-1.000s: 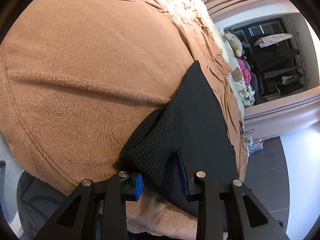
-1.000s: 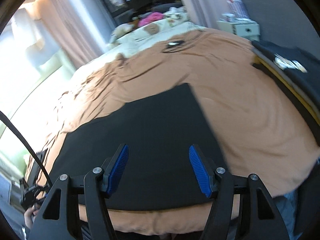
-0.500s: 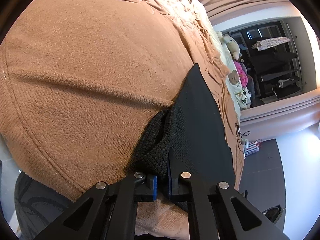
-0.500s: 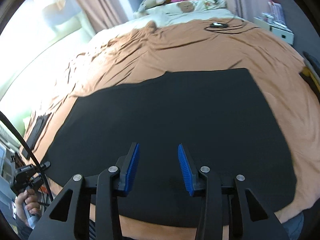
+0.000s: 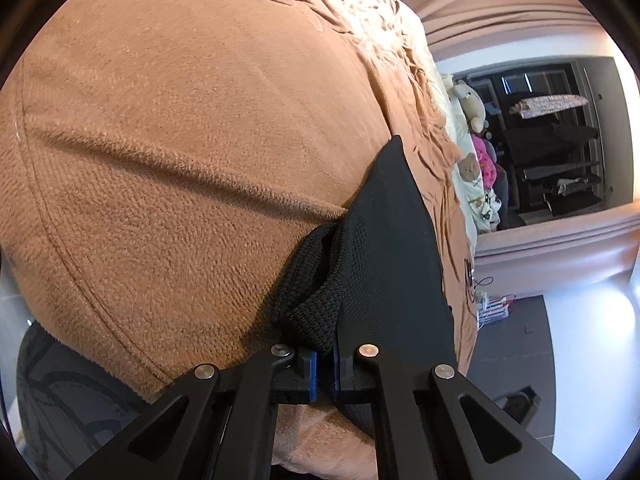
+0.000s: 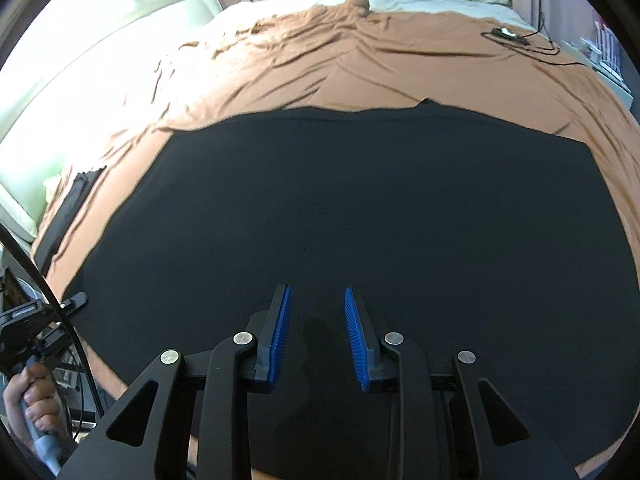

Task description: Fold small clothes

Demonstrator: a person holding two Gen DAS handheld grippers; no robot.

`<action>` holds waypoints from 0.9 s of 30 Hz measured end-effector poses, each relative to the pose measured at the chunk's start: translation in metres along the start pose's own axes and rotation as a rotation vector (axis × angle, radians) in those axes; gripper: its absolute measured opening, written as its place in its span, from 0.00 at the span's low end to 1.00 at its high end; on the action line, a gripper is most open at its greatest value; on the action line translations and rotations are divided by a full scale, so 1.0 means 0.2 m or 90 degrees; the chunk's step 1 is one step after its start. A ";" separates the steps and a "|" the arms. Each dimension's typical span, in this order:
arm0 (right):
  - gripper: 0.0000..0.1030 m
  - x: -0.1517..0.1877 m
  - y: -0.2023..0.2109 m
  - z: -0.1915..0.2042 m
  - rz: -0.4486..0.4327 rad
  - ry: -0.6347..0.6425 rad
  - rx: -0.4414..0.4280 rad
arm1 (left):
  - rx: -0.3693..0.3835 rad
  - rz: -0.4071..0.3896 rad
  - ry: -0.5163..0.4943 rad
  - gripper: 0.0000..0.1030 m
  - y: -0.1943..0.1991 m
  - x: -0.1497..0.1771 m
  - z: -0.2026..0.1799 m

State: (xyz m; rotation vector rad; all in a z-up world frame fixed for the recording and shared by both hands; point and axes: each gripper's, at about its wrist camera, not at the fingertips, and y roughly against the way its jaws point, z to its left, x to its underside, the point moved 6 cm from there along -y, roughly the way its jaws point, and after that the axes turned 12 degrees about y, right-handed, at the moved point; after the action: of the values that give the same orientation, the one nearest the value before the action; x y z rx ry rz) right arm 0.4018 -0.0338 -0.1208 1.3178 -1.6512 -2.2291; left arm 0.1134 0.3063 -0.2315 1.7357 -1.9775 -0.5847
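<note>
A black knit garment (image 6: 360, 216) lies spread flat across a brown blanket (image 5: 180, 140) that covers the bed. In the right wrist view it fills most of the lower half, its far edge running straight across the blanket, with rumpled blanket folds beyond it.

The left claw (image 5: 324, 368) is pinched tight on a bunched corner of the garment at the near edge of the bed; the knit cloth is gathered into a fold between the two blue pads (image 5: 312, 376), and the pads press on it from both sides. From that corner the garment stretches away to the right in the left wrist view, narrowing to a point.

The right claw (image 6: 318, 336) hangs over the near part of the garment with a narrow gap between its blue pads; its jaws have just been closing, and no fold of cloth shows between them. Whether its tips touch the cloth cannot be told.

A hand (image 6: 28, 404) gripping a handle shows at the lower left of the right wrist view. Soft toys (image 5: 472, 108) and pale pillows sit at the head of the bed, and a black cable (image 6: 520, 40) lies on the far blanket
</note>
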 end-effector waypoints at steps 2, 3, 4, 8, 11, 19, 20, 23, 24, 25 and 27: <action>0.20 -0.04 -0.07 0.00 0.015 0.003 0.006 | 0.004 0.002 0.010 0.04 0.00 0.00 0.01; 0.20 -0.07 -0.10 0.00 0.021 0.005 0.014 | 0.006 0.003 0.015 0.04 0.01 0.00 0.01; 0.20 -0.09 -0.13 -0.01 0.027 0.006 0.024 | 0.007 0.004 0.019 0.04 0.01 0.00 0.01; 0.17 -0.19 -0.26 -0.09 0.041 -0.015 0.060 | 0.008 0.008 0.037 0.04 0.00 -0.01 0.02; 0.12 -0.29 -0.33 -0.13 0.046 -0.019 0.061 | 0.013 0.015 0.063 0.04 -0.01 -0.01 0.03; 0.11 -0.47 -0.48 -0.15 0.054 -0.007 0.091 | 0.025 0.020 0.118 0.04 0.00 -0.01 0.05; 0.11 -0.46 -0.48 -0.16 0.053 -0.004 0.095 | 0.026 0.020 0.121 0.04 0.00 -0.01 0.05; 0.12 -0.51 -0.54 -0.19 0.059 -0.010 0.098 | 0.026 0.019 0.126 0.04 0.00 -0.01 0.05; 0.12 -0.52 -0.55 -0.20 0.060 -0.012 0.100 | 0.025 0.018 0.126 0.04 0.00 -0.01 0.05; 0.12 -0.53 -0.57 -0.22 0.063 -0.015 0.102 | 0.025 0.018 0.126 0.04 0.00 -0.01 0.05; 0.11 -0.56 -0.61 -0.24 0.066 -0.021 0.101 | 0.027 0.018 0.129 0.04 0.00 -0.02 0.04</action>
State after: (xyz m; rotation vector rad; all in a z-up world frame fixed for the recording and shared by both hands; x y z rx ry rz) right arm 0.5537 0.0391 -0.1567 1.2017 -1.8957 -2.1113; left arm 0.1084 0.3096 -0.2384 1.7155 -1.8821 -0.3433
